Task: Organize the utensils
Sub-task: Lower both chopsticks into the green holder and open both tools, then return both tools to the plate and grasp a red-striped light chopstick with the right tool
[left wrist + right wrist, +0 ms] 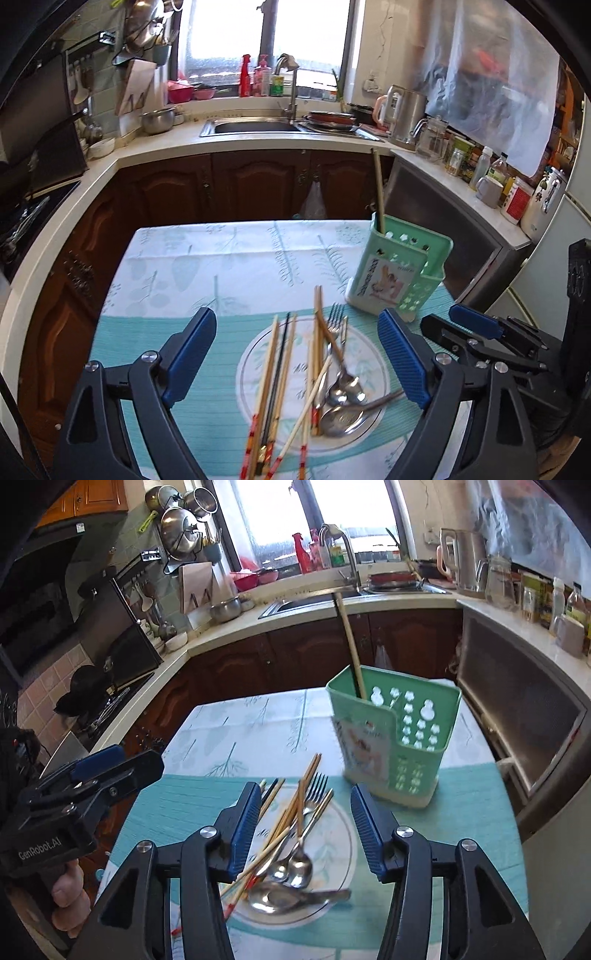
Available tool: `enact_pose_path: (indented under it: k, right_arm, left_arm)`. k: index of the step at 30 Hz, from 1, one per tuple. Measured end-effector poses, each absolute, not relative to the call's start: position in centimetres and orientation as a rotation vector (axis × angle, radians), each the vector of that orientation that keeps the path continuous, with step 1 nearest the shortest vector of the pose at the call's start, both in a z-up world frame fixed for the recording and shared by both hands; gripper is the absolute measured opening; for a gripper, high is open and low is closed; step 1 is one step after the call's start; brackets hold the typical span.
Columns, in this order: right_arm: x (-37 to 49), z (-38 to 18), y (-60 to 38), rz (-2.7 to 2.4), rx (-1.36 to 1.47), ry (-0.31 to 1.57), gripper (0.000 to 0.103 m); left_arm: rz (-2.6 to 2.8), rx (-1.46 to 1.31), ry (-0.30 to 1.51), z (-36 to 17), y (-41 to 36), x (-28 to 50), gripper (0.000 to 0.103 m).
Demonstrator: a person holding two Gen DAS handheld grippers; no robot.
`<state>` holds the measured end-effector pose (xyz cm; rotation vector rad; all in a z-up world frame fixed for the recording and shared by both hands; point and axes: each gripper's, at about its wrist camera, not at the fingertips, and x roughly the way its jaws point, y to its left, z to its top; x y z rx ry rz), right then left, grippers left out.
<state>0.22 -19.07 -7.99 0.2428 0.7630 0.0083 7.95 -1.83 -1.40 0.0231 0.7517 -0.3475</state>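
Note:
A pile of utensils lies on the table: several chopsticks (275,384), a fork (334,319) and metal spoons (345,391). The pile also shows in the right wrist view, with chopsticks (284,819), fork (316,788) and spoons (291,867). A green utensil holder (399,269) stands upright at the right rear, with one chopstick (378,188) standing in it; the holder (395,738) also shows in the right wrist view. My left gripper (297,363) is open and empty above the pile. My right gripper (303,827) is open and empty above the pile.
The table has a teal leaf-print cloth (207,266). Beyond it are brown cabinets (258,184), a counter with a sink (255,127), a kettle (404,110) and jars (480,170) on the right, and a stove (103,701) on the left.

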Motion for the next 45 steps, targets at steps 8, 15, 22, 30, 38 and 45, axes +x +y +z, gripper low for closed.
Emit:
enact_pose_path:
  k: [8, 15, 22, 30, 38, 45]
  right_arm:
    - [-3.4, -7.7, -14.7, 0.023, 0.272, 0.805, 0.052]
    - [-4.3, -9.8, -12.3, 0.023, 0.293, 0.859, 0.041]
    - [-2.3, -13.9, -11.4, 0.06, 0.342, 1.016, 0.03]
    - [1.8, -17.2, -11.1, 0.087, 0.394, 1.157, 0.024]
    - [6.0, -19.5, -9.1, 0.096, 0.383, 1.206, 0.016]
    - [8.5, -20.0, -8.0, 0.077, 0.353, 1.262, 0.013]
  left_arm:
    - [-0.234, 0.028, 0.812, -2.5, 2.6, 5.8, 0.089]
    - [-0.24, 0.022, 0.869, -5.5, 4.4, 6.0, 0.087]
    - [-0.269, 0.063, 0.981, -10.6, 4.4, 6.9, 0.071]
    - [-0.287, 0.071, 1.082, -14.4, 5.8, 7.4, 0.065]
    - [-0.288, 0.037, 1.094, -15.5, 7.8, 7.6, 0.065]
    - [-0.291, 0.003, 1.106, -16.2, 8.8, 8.2, 0.065]
